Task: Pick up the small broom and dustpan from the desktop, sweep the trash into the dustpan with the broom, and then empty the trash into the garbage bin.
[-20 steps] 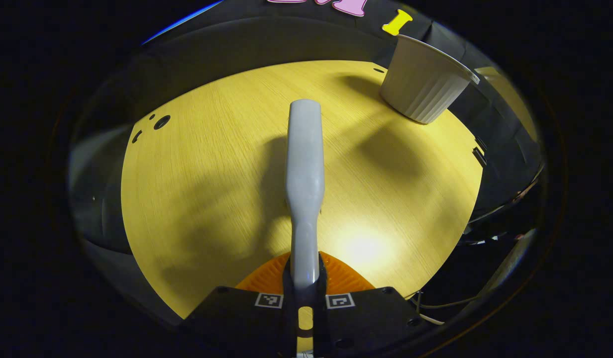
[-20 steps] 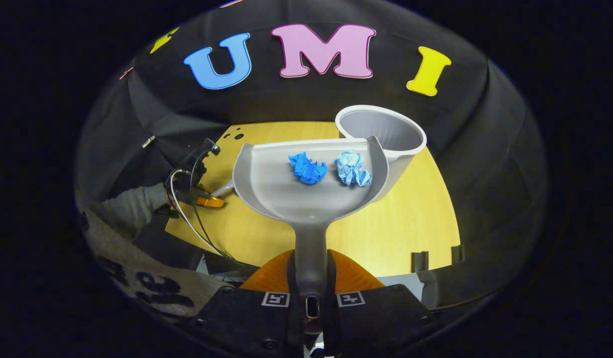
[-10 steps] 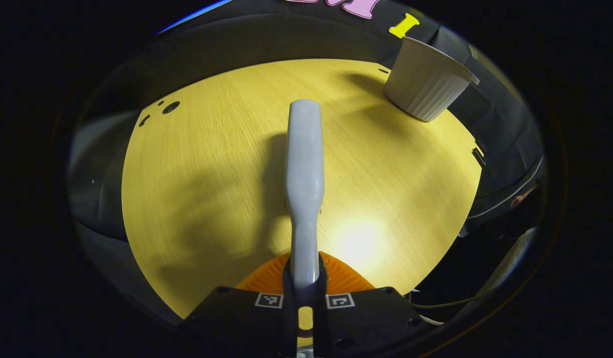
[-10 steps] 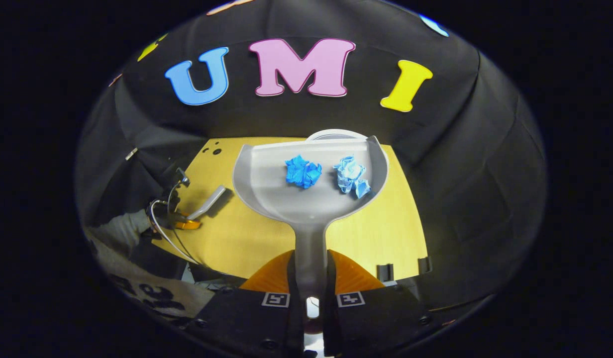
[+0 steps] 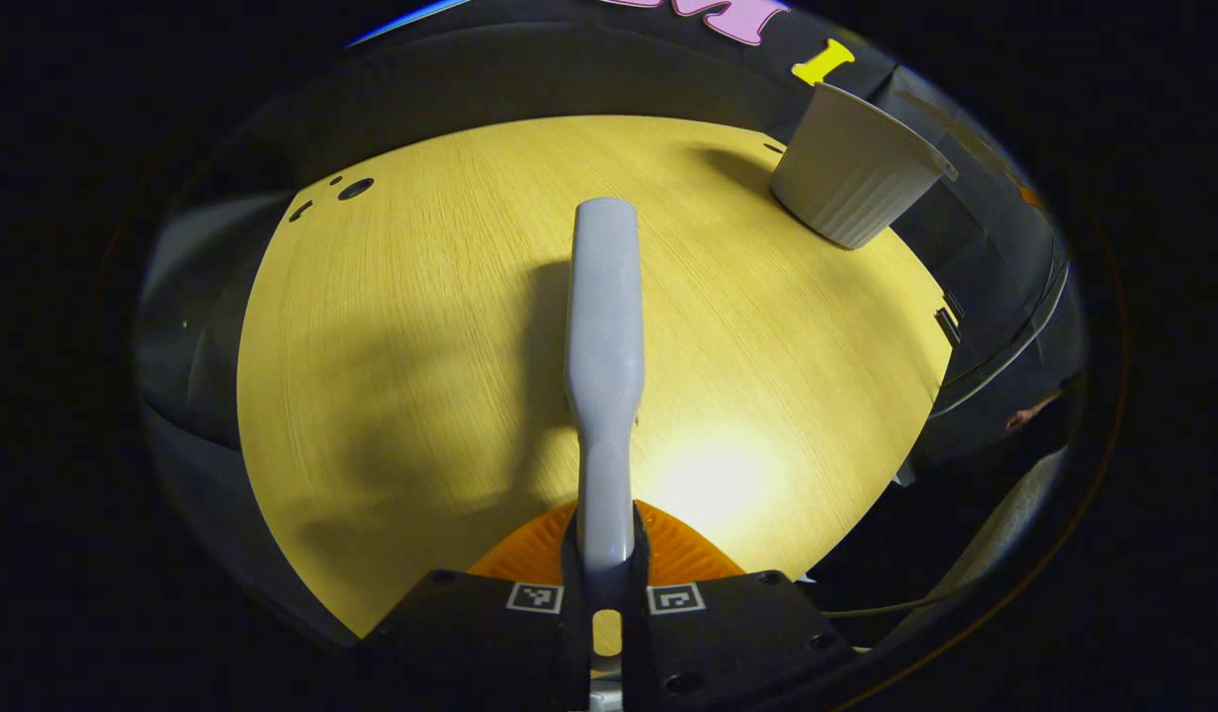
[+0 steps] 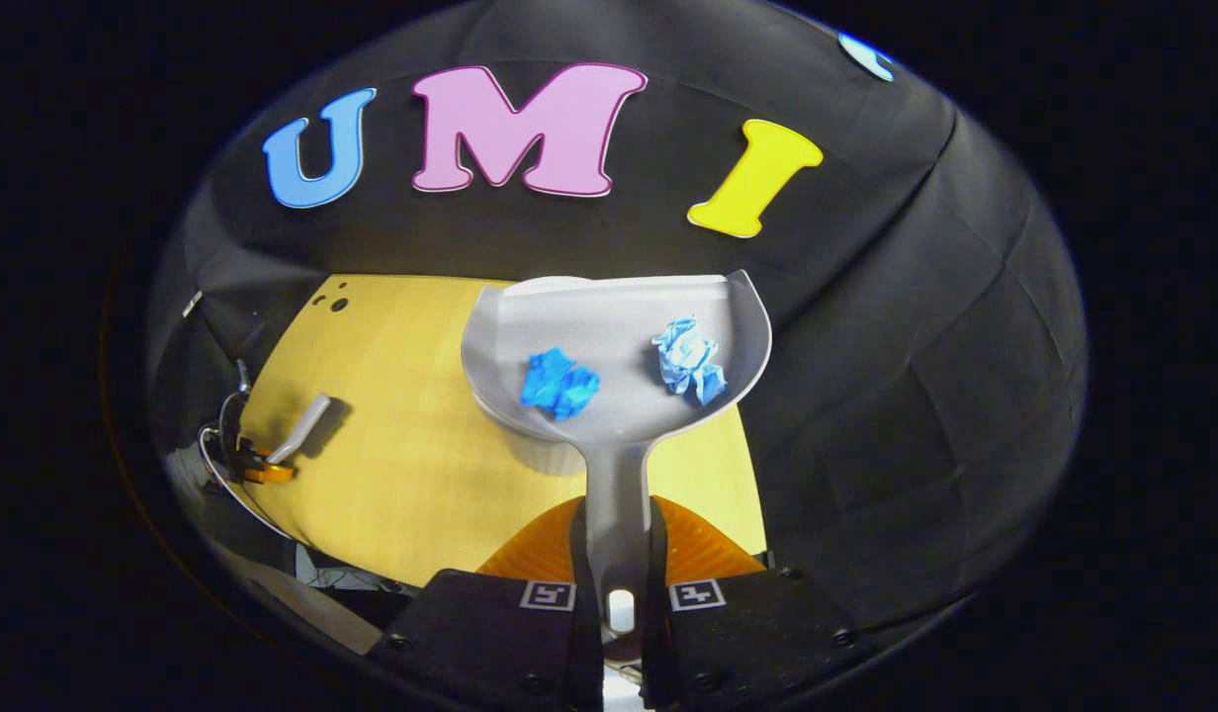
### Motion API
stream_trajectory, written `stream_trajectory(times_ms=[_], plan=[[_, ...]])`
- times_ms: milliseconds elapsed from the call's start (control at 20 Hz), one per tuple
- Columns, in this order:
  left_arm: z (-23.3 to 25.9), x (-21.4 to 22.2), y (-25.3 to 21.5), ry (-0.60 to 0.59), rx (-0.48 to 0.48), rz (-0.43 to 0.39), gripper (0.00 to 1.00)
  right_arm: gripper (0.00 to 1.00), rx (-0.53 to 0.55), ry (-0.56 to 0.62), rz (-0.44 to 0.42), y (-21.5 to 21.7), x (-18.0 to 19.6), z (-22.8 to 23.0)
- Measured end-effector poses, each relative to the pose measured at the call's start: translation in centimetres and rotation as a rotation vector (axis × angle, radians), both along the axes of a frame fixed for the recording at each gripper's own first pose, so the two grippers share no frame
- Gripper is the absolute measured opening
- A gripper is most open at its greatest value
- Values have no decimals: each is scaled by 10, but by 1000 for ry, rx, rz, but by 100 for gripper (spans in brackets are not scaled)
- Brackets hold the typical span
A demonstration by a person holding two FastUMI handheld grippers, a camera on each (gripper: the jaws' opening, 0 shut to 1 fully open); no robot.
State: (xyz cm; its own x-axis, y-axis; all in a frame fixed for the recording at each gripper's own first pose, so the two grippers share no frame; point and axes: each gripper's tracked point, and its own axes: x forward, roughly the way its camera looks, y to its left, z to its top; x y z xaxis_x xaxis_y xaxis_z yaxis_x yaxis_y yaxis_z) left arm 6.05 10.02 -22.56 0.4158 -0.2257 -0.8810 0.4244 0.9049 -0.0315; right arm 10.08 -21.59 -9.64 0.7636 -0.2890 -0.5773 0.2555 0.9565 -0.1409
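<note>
Desktop [image 5: 401, 326] first, since it is the largest thing here: a pale wood top lying bare under the left gripper view, with the ribbed white garbage bin [image 5: 851, 178] standing upright near its far right corner. Next in size is the grey dustpan [image 6: 619, 346], which we carry in the right gripper [image 6: 619, 583], both fingers pressed on its handle; in the right gripper view the pan hangs above the bin, whose rim just peeks past the pan's far edge, so we judge the emptying step close at hand. We reckon the pan is light, stiff plastic with a smooth floor, so a forward tilt should let the load slide off, and the handle is the right place to keep hold. The small broom [image 5: 604, 326] comes next, its grey handle clamped between the fingers of the left gripper [image 5: 604, 593] and held over the table well apart from the bin; its bristles are hidden from us. Smallest are the trash pieces in the pan: a dark blue paper wad [image 6: 558, 381] and a pale blue paper wad [image 6: 688, 358], both crumpled, feather-light, and likely to roll or bounce out if we tip too fast.
</note>
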Motion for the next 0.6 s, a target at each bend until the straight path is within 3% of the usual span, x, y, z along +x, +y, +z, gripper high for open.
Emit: stream_trajectory(times_ms=[200, 600], plan=[[0, -2, -1, 6, -6, 16, 17, 19, -160, 36, -1, -33, 18, 1], [-2, -7, -2, 13, -18, 42, 17, 19, -399, 96, 59, -48, 45, 6]])
